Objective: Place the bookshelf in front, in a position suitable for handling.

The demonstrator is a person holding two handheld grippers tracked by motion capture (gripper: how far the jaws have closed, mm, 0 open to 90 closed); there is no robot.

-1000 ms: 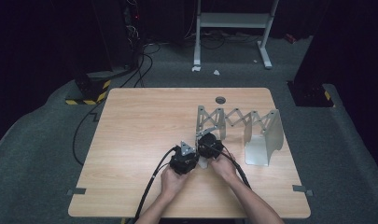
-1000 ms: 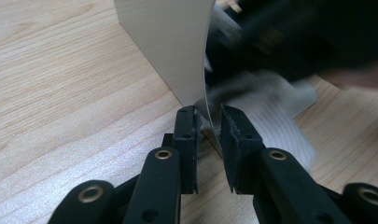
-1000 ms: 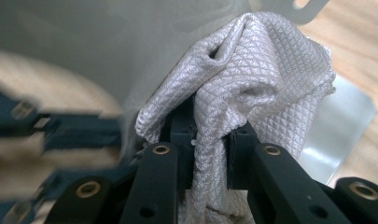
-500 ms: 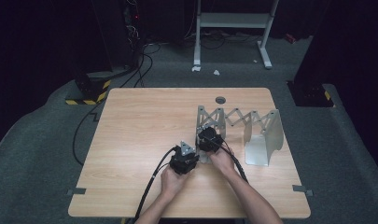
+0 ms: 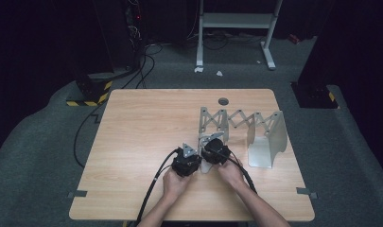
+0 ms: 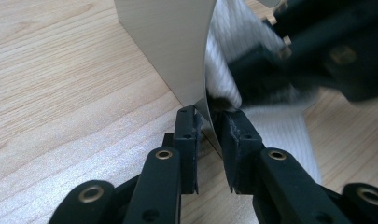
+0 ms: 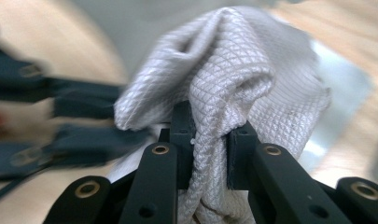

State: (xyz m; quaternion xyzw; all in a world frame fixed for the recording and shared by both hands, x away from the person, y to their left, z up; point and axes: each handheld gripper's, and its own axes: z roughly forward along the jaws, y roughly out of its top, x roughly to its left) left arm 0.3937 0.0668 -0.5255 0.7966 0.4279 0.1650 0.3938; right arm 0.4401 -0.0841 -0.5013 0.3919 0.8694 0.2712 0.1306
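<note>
While my left gripper (image 6: 208, 135) pinches the thin edge of the metal bookend panel (image 6: 170, 44) to steady it, my right gripper (image 7: 210, 140) clamps a bunched white cloth (image 7: 228, 79) at the panel's 3 o'clock face, ready for wiping.

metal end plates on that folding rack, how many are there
2. One curved plate stands at the rack's right end; the other is at its left end, gripped at its edge by the left gripper.

Wooden table (image 5: 146, 127) with metal rack (image 5: 255, 132)
</note>
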